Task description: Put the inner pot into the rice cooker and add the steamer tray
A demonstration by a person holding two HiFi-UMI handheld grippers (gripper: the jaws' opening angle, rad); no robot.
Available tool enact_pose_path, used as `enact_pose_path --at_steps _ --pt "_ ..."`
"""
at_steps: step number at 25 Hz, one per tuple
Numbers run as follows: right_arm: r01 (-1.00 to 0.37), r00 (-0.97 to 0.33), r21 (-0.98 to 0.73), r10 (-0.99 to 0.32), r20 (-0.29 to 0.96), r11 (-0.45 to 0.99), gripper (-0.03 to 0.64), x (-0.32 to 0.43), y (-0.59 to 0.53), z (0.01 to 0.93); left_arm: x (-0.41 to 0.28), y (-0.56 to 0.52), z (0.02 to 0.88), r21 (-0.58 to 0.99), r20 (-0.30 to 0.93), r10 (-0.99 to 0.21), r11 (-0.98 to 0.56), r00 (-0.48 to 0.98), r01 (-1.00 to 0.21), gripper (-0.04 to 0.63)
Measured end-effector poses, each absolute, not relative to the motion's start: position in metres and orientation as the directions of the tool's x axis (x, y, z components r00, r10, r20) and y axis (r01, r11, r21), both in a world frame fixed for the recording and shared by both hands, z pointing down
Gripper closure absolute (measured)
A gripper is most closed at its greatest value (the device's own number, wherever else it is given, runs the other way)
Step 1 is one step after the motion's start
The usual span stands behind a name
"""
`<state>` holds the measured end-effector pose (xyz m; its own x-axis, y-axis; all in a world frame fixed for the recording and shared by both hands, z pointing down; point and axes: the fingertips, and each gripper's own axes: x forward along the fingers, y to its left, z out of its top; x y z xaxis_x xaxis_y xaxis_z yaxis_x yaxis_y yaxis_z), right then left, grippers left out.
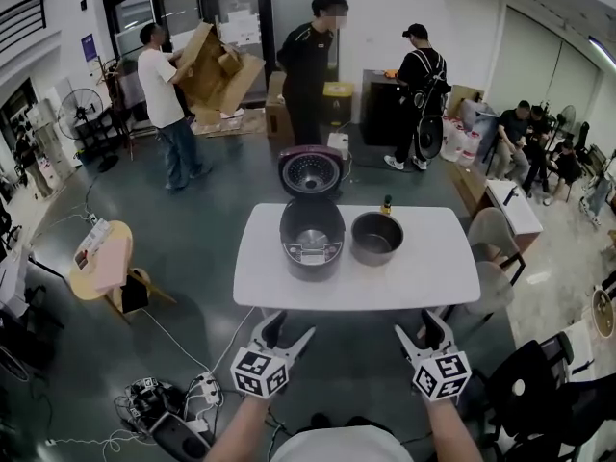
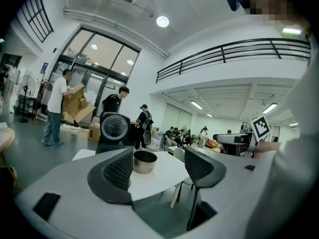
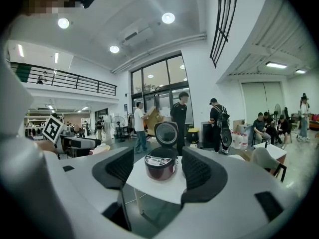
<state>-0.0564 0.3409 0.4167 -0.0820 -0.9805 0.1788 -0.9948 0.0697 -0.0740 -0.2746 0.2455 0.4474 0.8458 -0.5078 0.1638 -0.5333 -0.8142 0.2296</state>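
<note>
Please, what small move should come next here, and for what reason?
Probably bring the left gripper and the right gripper forward toward the pot. It stands on the table beside the open cooker, not in it. Both grippers are open and empty, and they are short of the table's near edge.

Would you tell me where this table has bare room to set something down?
Bare: the table left of the rice cooker, right of the inner pot, and along the near edge. Crowded: the middle, with cooker, pot and small bottle.
</note>
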Motion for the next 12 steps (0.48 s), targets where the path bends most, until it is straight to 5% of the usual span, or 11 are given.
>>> enact_pose_path --at_steps 12 --pt "-0.996 -0.046 -0.087 -0.981 0.191 0.030 0.302 -0.049 0.336 0.424 -0.269 0.232 0.458 0.247 0.180 -0.491 -0.816 0.852 -0.522 0.267"
